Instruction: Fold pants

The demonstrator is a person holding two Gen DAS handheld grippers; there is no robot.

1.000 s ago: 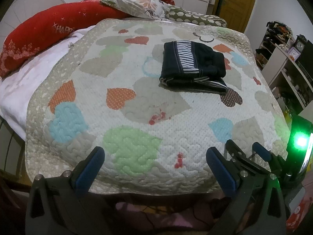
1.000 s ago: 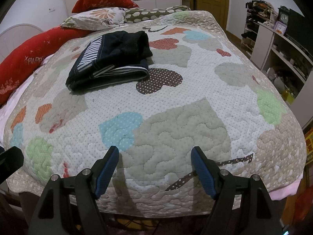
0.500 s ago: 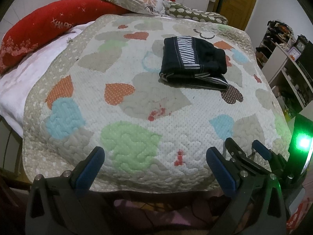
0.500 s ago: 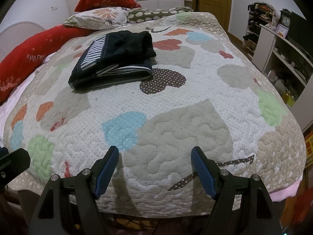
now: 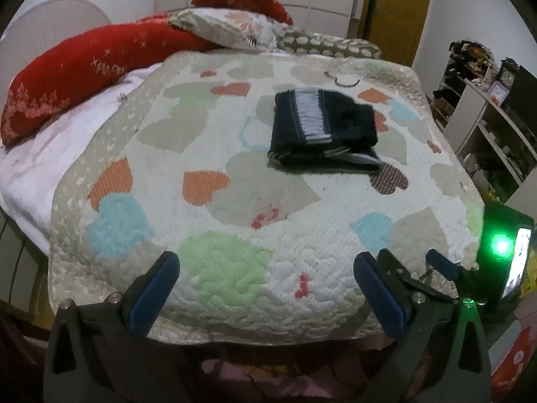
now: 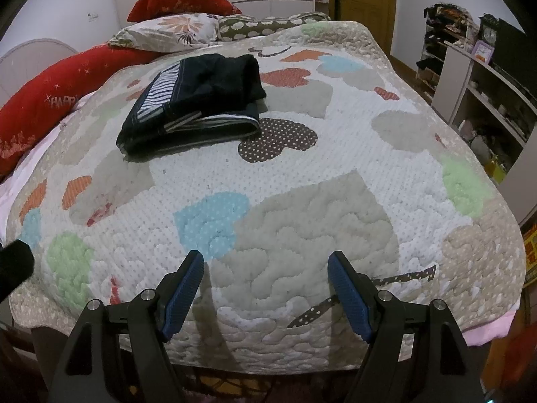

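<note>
A: So how much room is there on that quilt [image 6: 335, 168]?

B: Loads. The whole near edge and the near right corner are bare.

A: Anything in the way?

B: Just the folded pants [image 6: 198, 100] sitting left of the middle toward the far edge, the pillows [image 6: 167, 30] along the far edge, and a red bolster [image 5: 84, 77] down the left edge.

Pants [image 5: 322, 131]: dark matt cloth, striped woven band. Quilt [image 5: 302, 235]: puffy stitched cotton, bumpy, matt. Gripper fingers [image 6: 183, 288]: ribbed blue rubbery pads on matt black plastic, small shiny metal screws
</note>
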